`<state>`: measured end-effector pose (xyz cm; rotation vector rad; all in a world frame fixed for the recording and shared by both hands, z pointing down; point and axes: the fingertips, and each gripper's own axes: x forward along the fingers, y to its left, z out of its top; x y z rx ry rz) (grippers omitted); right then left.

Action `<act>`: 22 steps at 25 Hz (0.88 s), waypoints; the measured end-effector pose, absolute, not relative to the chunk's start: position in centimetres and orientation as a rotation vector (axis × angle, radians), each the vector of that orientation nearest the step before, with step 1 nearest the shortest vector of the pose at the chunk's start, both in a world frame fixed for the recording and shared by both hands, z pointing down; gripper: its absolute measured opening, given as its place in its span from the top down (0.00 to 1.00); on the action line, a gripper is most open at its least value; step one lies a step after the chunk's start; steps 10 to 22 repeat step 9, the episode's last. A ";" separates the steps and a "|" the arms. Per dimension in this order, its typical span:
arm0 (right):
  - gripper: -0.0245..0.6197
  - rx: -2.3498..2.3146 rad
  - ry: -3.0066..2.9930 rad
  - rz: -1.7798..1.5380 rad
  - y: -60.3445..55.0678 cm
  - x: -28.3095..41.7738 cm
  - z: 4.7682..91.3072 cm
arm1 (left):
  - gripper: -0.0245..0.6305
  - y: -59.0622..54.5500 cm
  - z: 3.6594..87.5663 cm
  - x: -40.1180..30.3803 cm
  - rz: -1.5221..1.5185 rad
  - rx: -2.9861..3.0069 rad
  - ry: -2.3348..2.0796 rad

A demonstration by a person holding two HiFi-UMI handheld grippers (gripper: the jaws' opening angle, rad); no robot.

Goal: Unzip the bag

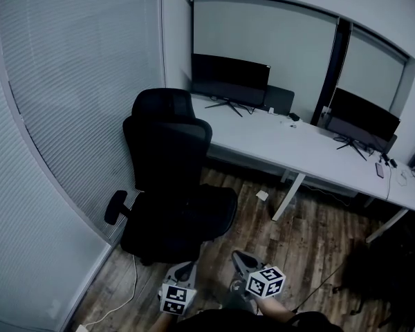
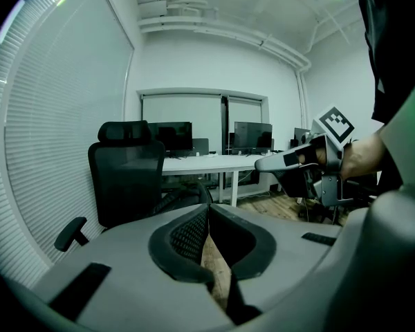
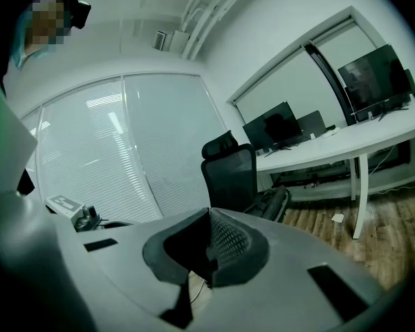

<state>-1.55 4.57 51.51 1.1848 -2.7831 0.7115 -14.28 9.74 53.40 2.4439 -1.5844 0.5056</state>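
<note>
Office, wood floor (image 1: pixel 290 234) | L claw (image 2: pixel 209 211) + R claw (image 3: pixel 209 216) clenched, empty | bag not ID'd | risk: shut claws can't pinch zip pull

You stand on a wood-plank floor (image 1: pixel 297 234). On it are a black office chair (image 1: pixel 169 178) and, behind the chair, a long white desk (image 1: pixel 290 147) on white legs. A small white scrap (image 1: pixel 262 195) lies near one leg, and a white cable (image 1: pixel 135 275) trails along the wall on your left. The desk carries a dark monitor (image 1: pixel 229 80), a second monitor (image 1: pixel 363 120) and a small flat dark thing (image 1: pixel 379 170).
</note>
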 end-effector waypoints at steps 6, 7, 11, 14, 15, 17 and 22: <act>0.89 1.174 -2.786 0.722 4.4 -1.8 51.6 | 0.93 9.8 53.5 -14.6 0.497 2.434 -1.587; 0.89 1.175 -2.786 0.724 4.3 -1.9 51.5 | 0.93 9.8 53.5 -14.6 0.500 2.436 -1.587; 0.89 1.177 -2.787 0.728 4.2 -1.9 51.5 | 0.93 9.7 53.5 -14.7 0.506 2.440 -1.586; 0.89 1.177 -2.787 0.728 4.2 -1.9 51.5 | 0.93 9.7 53.5 -14.7 0.506 2.440 -1.586; 0.89 1.177 -2.787 0.728 4.2 -1.9 51.5 | 0.93 9.7 53.5 -14.7 0.506 2.440 -1.586; 0.89 1.177 -2.787 0.728 4.2 -1.9 51.5 | 0.93 9.7 53.5 -14.7 0.506 2.440 -1.586; 0.89 1.177 -2.787 0.728 4.2 -1.9 51.5 | 0.93 9.7 53.5 -14.7 0.506 2.440 -1.586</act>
